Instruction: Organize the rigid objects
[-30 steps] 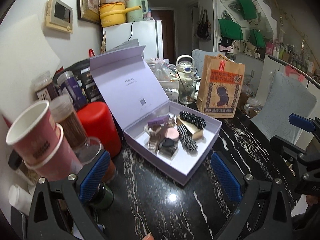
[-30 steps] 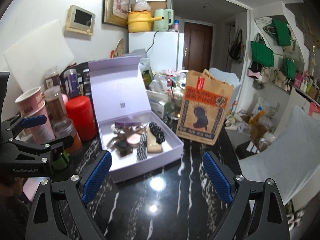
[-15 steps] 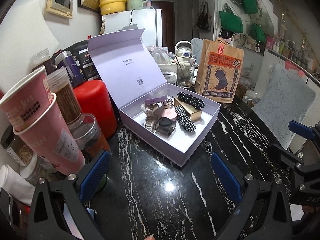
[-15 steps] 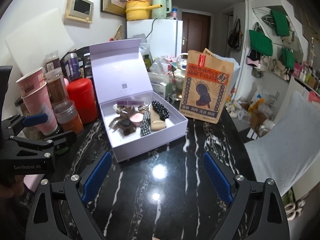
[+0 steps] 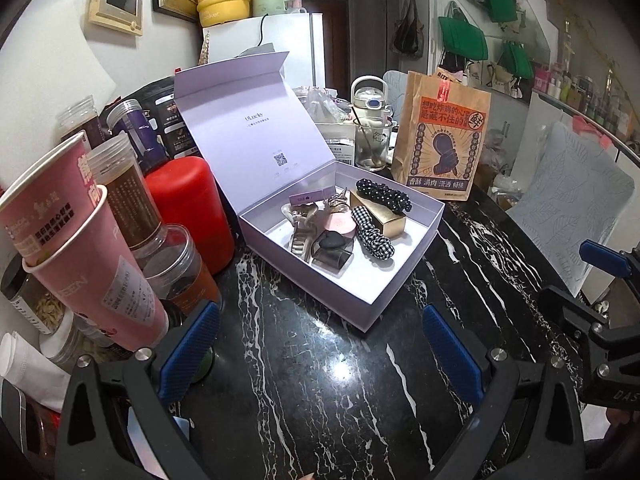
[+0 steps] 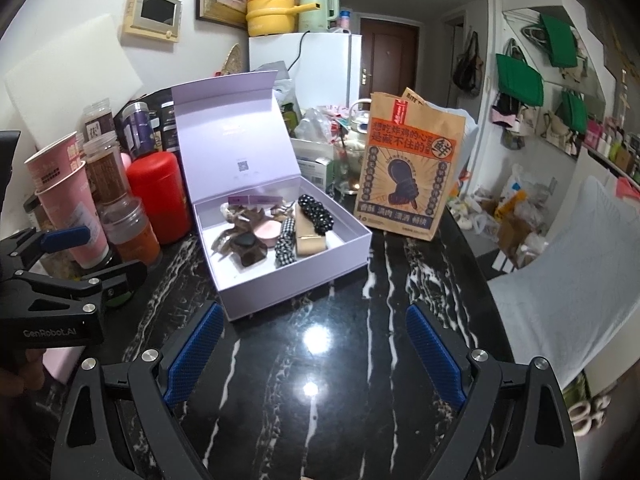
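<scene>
An open lilac gift box [image 5: 404,284] [image 6: 304,276] stands on the black marble table, its lid propped up behind. Inside lie several hair clips: a black beaded one [image 5: 384,194] [image 6: 316,210], a checked one [image 5: 372,232] [image 6: 285,242], a gold bar clip [image 5: 390,220], a pink round piece [image 5: 340,224] [image 6: 267,230], a dark heart clip [image 5: 332,246] [image 6: 246,246] and a clear claw clip [image 5: 300,232]. My left gripper [image 5: 320,344] is open, short of the box's near corner, nothing between its blue pads. My right gripper [image 6: 310,344] is open too, just before the box's front wall.
Pink paper cups [image 5: 80,248], jars [image 5: 176,268] and a red canister [image 5: 188,208] crowd the table's left side. A brown paper bag [image 5: 440,144] [image 6: 408,168] stands right of the box, a glass with a spoon [image 5: 370,146] behind it. Bare marble [image 6: 320,400] lies under both grippers.
Both views have tipped downward: the box sits higher and farther in the frames, more tabletop shows. The jaws stay as wide as before. Nothing in the box has moved.
</scene>
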